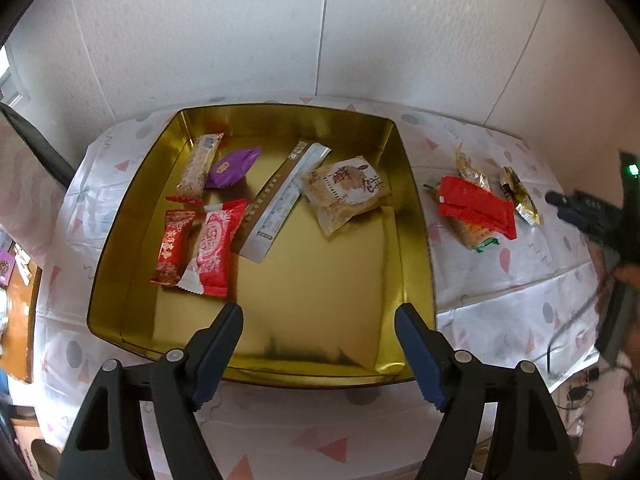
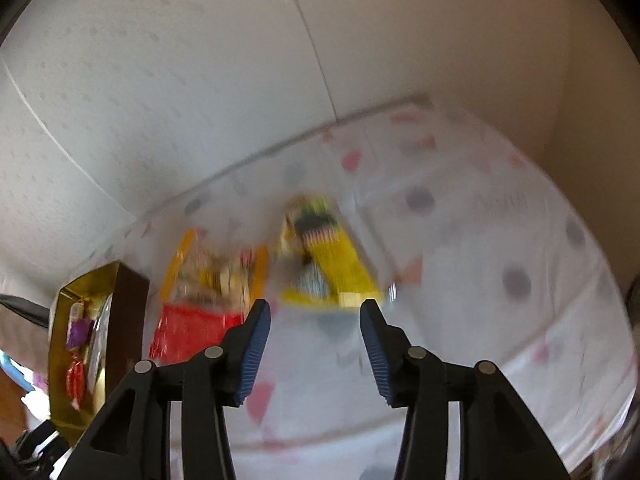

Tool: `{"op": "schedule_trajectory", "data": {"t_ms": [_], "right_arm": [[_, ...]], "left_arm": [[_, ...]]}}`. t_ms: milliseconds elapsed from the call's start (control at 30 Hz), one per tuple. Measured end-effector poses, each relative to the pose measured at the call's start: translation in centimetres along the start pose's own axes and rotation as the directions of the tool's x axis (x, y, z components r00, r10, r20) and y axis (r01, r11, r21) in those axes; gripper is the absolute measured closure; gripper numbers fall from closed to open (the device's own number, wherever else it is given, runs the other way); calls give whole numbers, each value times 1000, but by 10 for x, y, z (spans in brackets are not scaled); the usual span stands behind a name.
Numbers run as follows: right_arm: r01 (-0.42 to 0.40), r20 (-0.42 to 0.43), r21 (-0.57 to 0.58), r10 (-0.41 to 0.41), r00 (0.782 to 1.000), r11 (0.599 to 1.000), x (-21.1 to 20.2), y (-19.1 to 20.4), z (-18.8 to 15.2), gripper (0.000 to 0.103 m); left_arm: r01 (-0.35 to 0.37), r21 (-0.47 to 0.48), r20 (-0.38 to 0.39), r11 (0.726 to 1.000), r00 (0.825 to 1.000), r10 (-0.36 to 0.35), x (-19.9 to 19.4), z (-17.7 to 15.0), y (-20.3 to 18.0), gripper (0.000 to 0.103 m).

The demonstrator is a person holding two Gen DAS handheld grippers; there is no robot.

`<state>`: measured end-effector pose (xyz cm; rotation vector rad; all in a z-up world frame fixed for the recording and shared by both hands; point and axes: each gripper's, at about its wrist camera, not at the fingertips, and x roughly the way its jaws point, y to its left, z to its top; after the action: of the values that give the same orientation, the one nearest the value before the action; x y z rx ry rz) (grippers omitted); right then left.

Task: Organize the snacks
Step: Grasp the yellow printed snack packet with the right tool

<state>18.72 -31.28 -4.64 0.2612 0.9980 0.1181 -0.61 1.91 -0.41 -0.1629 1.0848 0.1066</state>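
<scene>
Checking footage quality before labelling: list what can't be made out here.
- Right wrist view: snacks on the tablecloth, like the yellow packet, smeared by motion blur; print unreadable.
- Right wrist view: gold tin cut off at the left edge.
- Left wrist view: right claw blurred; its jaws unclear there.

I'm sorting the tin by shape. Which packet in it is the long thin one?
The brown and white stick packet, lying diagonally mid-tin. It is a narrow strip; the other packets there are short pillow packs or squarish.

Bright, even light; right wrist view motion-blurred, fisheye edges dark.
</scene>
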Motion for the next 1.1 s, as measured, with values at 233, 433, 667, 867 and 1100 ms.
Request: {"op": "schedule_trajectory", "data": {"t_ms": [233,433,667,867,1100], "right_arm": [[-151,-88,-139,140,986,979,29,41,29,55],[-220,-230,-129,186,955,967,66,54,6,55],[-319,-316,-177,253,914,931,42,49,-53,73],[-360,-305,-140,306,902,922,18,27,-70,72],[-331,-170,-188,301,938,925,15,38,-10,71]], "left_arm": [[-24,-27,13,999,1000,24,-6,-4,-8,21],[-41,-40,11,998,999,41,-7,-7,-13,21],[-24,-7,1,1000,1000,24,1,-1,-33,21],[30,49,-14,998,999,-29,11,14,-70,21],[64,37,-42,997,997,-62,21,23,-103,21]]}}
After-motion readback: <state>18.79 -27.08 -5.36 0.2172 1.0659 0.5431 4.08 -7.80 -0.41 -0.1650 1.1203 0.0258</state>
